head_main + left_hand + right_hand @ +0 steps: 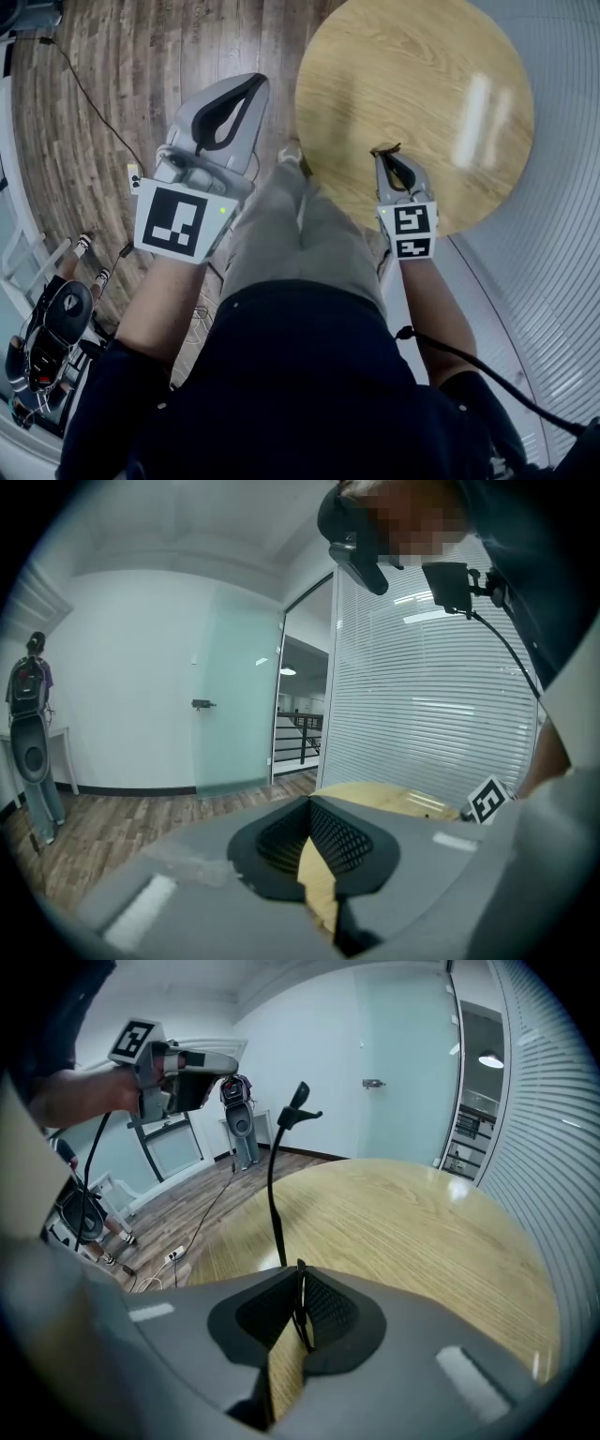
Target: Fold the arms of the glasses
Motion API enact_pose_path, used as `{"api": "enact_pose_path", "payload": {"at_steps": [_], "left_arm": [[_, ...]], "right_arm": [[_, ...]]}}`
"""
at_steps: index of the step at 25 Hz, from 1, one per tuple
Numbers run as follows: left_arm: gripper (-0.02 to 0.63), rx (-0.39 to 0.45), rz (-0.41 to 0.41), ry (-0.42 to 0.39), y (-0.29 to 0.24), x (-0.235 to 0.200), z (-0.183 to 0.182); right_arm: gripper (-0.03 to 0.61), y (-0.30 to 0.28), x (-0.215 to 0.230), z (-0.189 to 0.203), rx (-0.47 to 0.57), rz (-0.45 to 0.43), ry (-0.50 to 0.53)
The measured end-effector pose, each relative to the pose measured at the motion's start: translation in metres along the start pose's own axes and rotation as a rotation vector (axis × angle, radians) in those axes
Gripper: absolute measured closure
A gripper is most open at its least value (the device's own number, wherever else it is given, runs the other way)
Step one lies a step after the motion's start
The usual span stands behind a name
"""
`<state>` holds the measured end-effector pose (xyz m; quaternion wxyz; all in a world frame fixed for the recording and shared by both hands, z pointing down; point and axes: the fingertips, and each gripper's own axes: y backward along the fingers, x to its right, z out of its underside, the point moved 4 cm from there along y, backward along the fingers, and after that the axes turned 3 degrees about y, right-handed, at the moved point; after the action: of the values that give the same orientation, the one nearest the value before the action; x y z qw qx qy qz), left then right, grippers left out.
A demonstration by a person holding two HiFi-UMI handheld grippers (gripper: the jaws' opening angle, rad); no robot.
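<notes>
The right gripper [300, 1269] is clamped on the glasses [300, 1305]. In its own view a thin dark strip of the frame is pinched edge-on between the two black ribbed pads, which press together at their tips. From just beyond the tips, one slim black arm [274, 1206] of the glasses stands up almost straight, leaning slightly and ending in a bent, hooked tip high above the jaws. How the rest of the frame sits cannot be made out, as only this strip and this arm show. In the head view the right gripper hovers over the near edge of the round wooden table [441, 84], and only a small dark bit shows at its tips. The left gripper [309, 801] has its jaws together at the tips with nothing held, and only the pale table surface shows through the slot lower down between its pads. It is held higher and off to the left over the plank floor [141, 84], well apart from the glasses and touching neither frame nor arm.
</notes>
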<state>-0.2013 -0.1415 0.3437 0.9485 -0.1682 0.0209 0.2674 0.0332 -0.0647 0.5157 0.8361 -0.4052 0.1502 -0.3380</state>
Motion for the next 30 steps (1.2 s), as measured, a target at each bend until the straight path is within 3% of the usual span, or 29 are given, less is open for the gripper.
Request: {"api": "enact_pose_path", "payload": {"at_steps": [6, 8, 19, 30], "left_arm": [[0.611, -0.016, -0.008, 0.01, -0.02, -0.034, 0.019], [0.611, -0.017, -0.009, 0.011, -0.023, -0.041, 0.022], [0.611, 0.026, 0.029, -0.005, -0.022, -0.018, 0.006], [0.611, 0.098, 0.063, -0.077, -0.002, 0.025, -0.032]], "right_arm": [[0.546, -0.044, 0.005, -0.006, -0.026, -0.024, -0.006], [0.518, -0.053, 0.004, -0.009, -0.027, -0.028, 0.002], [0.485, -0.021, 0.006, -0.02, 0.031, -0.005, 0.021], [0.477, 0.034, 0.0, -0.047, 0.251, -0.003, 0.063]]}}
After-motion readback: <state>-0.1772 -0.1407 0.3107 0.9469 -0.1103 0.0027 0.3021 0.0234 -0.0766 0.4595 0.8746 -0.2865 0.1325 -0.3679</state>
